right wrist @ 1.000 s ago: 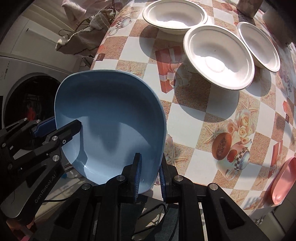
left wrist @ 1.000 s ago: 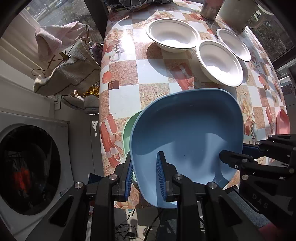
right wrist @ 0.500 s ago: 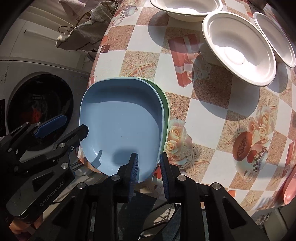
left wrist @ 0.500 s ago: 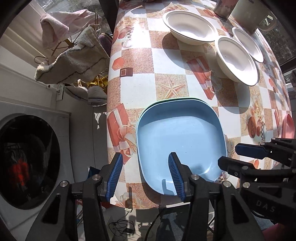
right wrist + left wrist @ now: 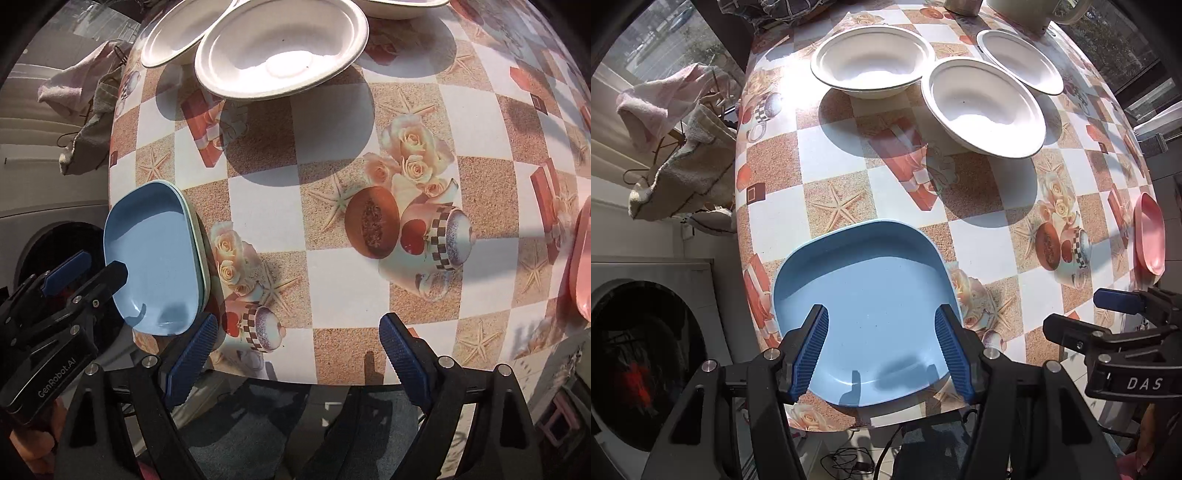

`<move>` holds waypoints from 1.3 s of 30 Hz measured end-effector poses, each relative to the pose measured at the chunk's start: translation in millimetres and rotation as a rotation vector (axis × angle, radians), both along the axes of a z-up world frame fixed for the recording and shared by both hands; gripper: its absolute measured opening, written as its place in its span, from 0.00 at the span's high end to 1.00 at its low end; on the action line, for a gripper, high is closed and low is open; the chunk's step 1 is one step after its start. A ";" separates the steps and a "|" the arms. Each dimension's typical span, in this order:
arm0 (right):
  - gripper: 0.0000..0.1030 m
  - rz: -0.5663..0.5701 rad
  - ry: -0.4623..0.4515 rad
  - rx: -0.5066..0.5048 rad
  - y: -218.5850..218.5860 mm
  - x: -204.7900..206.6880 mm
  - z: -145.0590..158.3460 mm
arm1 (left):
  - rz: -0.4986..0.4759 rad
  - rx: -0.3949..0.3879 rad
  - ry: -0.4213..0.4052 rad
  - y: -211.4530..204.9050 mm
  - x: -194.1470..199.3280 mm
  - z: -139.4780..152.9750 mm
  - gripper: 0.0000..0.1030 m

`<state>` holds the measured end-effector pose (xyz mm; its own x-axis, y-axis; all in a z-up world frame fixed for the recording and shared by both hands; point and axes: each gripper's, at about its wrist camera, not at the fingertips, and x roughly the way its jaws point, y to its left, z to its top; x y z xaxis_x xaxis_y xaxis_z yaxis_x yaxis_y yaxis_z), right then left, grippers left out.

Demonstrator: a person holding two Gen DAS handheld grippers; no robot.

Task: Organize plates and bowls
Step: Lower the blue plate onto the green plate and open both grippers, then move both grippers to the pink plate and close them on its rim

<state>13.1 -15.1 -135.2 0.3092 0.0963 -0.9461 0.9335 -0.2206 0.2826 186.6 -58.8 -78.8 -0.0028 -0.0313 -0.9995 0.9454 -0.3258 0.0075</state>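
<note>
A blue plate (image 5: 864,295) lies on the patterned table at its near left edge, stacked on a green plate whose rim (image 5: 199,254) shows in the right wrist view. My left gripper (image 5: 882,350) is open above the blue plate's near rim, holding nothing. My right gripper (image 5: 295,354) is open and empty over the table's near edge, right of the blue plate (image 5: 151,254). Three white bowls (image 5: 871,59) (image 5: 982,107) (image 5: 1019,59) sit at the far side. A pink plate (image 5: 1148,236) lies at the right edge.
The table (image 5: 842,155) has a checkered cloth with printed cups and roses. A washing machine (image 5: 646,354) stands left below the table. Towels hang on a rack (image 5: 676,140) at the left. A white jug (image 5: 1019,11) stands at the back.
The blue plate was held in both grippers above the table; it now lies on the green plate. Both grippers opened, and the right one moved right, away from the plate.
</note>
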 end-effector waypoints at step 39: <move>0.12 -0.402 0.181 0.009 91.8 -398.0 -51.2 | -0.334 0.087 -0.047 16.4 -419.3 -66.2 0.35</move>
<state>-384.9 76.7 -186.4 0.1532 0.0109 -0.9881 0.8073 -0.5781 0.1188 -232.7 -42.4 -144.9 0.0474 0.0494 -0.9977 0.7856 -0.6187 0.0067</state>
